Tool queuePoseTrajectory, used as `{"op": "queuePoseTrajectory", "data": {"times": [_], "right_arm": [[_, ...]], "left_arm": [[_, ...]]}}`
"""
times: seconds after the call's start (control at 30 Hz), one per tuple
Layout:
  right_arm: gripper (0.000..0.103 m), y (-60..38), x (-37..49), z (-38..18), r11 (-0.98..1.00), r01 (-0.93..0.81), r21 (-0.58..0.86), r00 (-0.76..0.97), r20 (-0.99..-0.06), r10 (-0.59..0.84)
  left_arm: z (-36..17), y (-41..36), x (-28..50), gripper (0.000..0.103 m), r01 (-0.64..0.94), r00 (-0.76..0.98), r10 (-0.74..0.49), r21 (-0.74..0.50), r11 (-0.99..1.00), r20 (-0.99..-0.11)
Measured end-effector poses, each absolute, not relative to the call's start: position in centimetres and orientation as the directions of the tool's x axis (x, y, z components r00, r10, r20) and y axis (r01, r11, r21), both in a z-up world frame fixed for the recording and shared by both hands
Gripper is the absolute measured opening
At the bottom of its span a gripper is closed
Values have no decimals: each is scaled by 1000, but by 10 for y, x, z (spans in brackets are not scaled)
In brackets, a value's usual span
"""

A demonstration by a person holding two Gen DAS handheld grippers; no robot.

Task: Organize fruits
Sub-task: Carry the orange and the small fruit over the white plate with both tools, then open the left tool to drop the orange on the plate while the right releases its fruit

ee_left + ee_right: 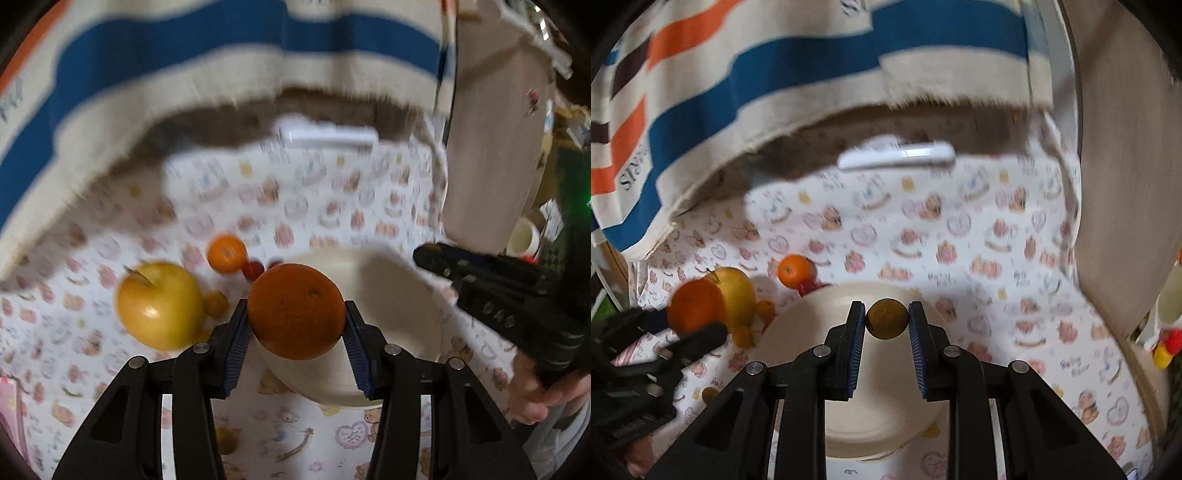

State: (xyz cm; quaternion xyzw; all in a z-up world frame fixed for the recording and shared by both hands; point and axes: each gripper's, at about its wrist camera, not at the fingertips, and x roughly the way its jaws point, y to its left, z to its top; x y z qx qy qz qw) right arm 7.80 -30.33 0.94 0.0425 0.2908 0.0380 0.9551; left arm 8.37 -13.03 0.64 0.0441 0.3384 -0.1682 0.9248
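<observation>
Large round orange [295, 312] at frame centre, pinched across its widest part between left gripper [295, 325] pads, above cream round plate [399, 295]; small brownish-yellow round fruit [887, 318] clamped in right gripper [886, 321], over plate centre. Probably firm, fairly light, smooth-skinned and prone to rolling; best gripped across the middle, gently, then lowered rather than dropped

blurred: tablecloth [332, 206] print | half-hidden: red fruits [253, 268] behind orange [295, 310]
</observation>
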Motion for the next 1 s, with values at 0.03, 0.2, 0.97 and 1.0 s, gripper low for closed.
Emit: {"op": "queuePoseTrajectory", "data": {"times": [0.03,0.2,0.97,1.0], "right_arm": [[25,-305,80,7,993,-43,110,819,-566,99],[25,-307,89,-4,993,-36,112,785,-612,97],[25,-307,115,-42,996,-13,93,656,-750,79],[25,-307,115,-42,995,-14,94,657,-750,80]], "left_arm": [[-1,-134,88,47,342,697,-276,-32,939,-662],[-28,-145,106,47,350,635,-253,-20,936,-730],[-55,-166,111,48,398,605,-200,76,914,-770],[-55,-166,111,48,400,608,-199,80,913,-769]]}}
